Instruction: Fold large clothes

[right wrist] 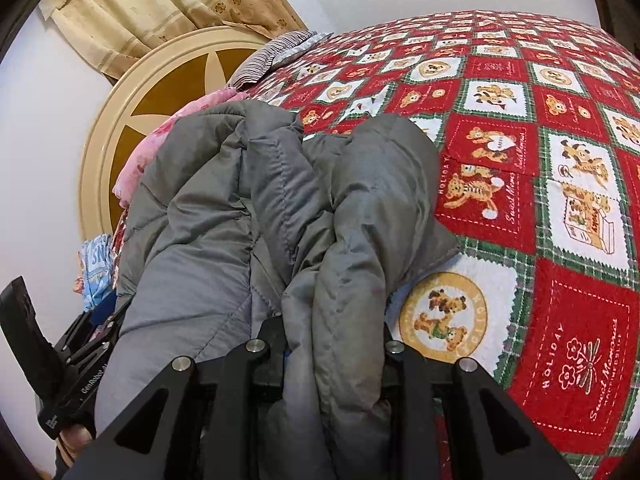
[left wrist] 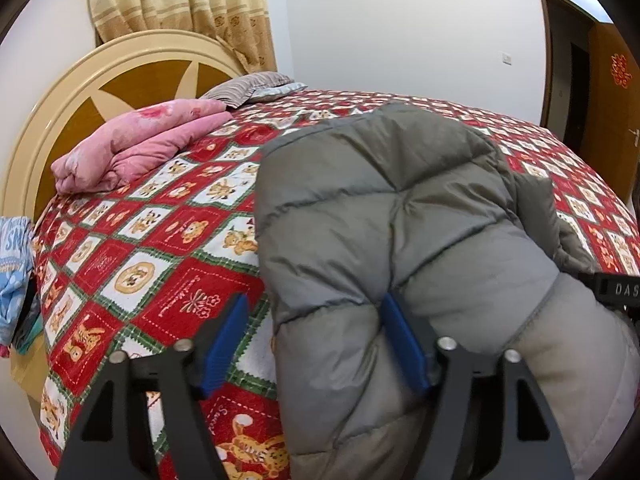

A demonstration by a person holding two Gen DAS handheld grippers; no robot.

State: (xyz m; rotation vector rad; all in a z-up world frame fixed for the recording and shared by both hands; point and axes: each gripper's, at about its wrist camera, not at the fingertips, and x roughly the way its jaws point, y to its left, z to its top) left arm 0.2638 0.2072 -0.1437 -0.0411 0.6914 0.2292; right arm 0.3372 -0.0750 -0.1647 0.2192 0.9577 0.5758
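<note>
A padded grey jacket [left wrist: 400,220] lies bunched on the bed. In the left wrist view my left gripper [left wrist: 314,300] stands open over the jacket's left edge. Its left blue pad [left wrist: 228,340] hangs free above the bedspread, and its right pad [left wrist: 404,344] rests against the padding. In the right wrist view my right gripper [right wrist: 332,340] is shut on a thick fold of the jacket [right wrist: 348,240], which fills the gap between its black fingers. The pads are hidden by the cloth. The left gripper's body [right wrist: 80,360] shows at the lower left of that view.
The bed carries a red, white and green bear-print bedspread [left wrist: 160,248]. A folded pink quilt [left wrist: 140,144] and striped pillows [left wrist: 248,88] lie by the round headboard [left wrist: 60,120]. Blue clothes [left wrist: 14,272] hang at the left bedside. A brown door [left wrist: 608,92] stands at the right.
</note>
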